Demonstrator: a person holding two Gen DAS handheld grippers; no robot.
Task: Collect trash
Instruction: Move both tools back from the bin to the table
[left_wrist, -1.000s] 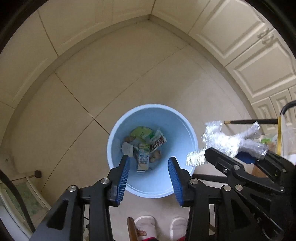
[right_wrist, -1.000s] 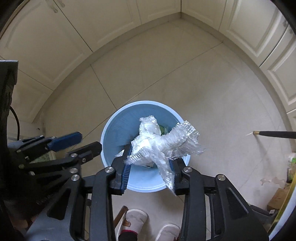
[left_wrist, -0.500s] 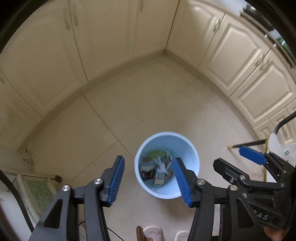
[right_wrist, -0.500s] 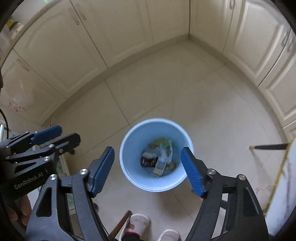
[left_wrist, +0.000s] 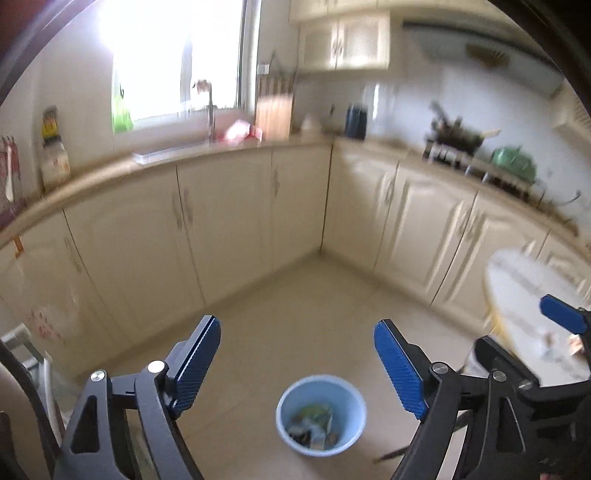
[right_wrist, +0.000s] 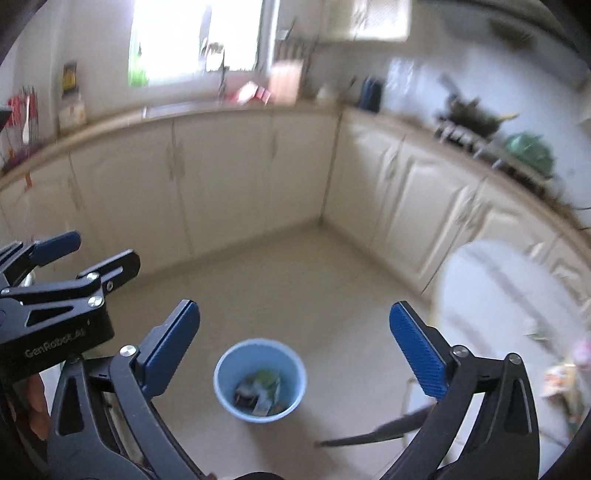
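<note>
A light blue bin stands on the tiled floor far below, with cartons and wrappers inside. My left gripper hangs high above it, its jaws opening and nothing between the blue pads. In the right wrist view the bin and its trash lie below my right gripper, whose jaws are also opening wide and hold nothing. Each gripper shows in the other's view: the right gripper at the right edge, the left gripper at the left edge.
A round white table stands to the right, with small scraps near its edge. A dark stick lies on the floor beside the bin. Cream cabinets and a cluttered counter run along the back and right walls.
Both grippers rose well above the bin and tipped up towards the cabinets. The right gripper let go of the crumpled clear plastic. Both pairs of jaws spread wider.
</note>
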